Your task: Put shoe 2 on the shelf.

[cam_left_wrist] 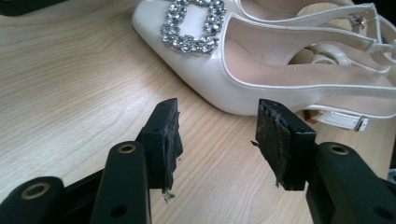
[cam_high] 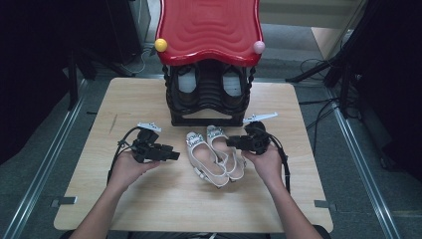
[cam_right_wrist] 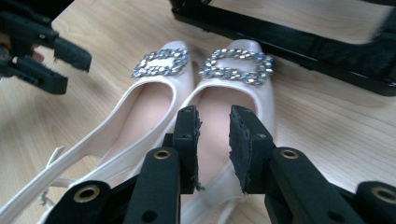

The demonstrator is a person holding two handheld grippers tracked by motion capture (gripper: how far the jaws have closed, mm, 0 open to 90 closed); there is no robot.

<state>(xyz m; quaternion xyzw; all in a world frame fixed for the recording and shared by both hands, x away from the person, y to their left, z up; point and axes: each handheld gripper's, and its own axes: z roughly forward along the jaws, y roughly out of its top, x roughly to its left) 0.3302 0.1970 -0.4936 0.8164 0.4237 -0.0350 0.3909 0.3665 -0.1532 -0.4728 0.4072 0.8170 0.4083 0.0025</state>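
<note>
Two white slingback shoes with rhinestone buckles lie side by side on the wooden table (cam_high: 149, 199), toes toward the rack: the left shoe (cam_high: 201, 158) and the right shoe (cam_high: 225, 149). My left gripper (cam_high: 175, 155) points at the left shoe's toe (cam_left_wrist: 243, 60) from its left. Its jaws are open with bare table between them (cam_left_wrist: 217, 128). My right gripper (cam_high: 230, 143) hovers over the right shoe's inner edge (cam_right_wrist: 238, 93). Its jaws stand a little apart (cam_right_wrist: 214, 126) and hold nothing. The left shoe (cam_right_wrist: 149, 107) lies beside it, with the left gripper (cam_right_wrist: 60, 65) beyond.
A black shoe rack (cam_high: 206, 107) with a red wavy top (cam_high: 209, 27) stands at the table's far middle, close behind the shoes' toes. Dark shoes (cam_high: 188, 82) sit on its shelf. Its base (cam_right_wrist: 299, 42) runs just past the buckles. Cables trail from both grippers.
</note>
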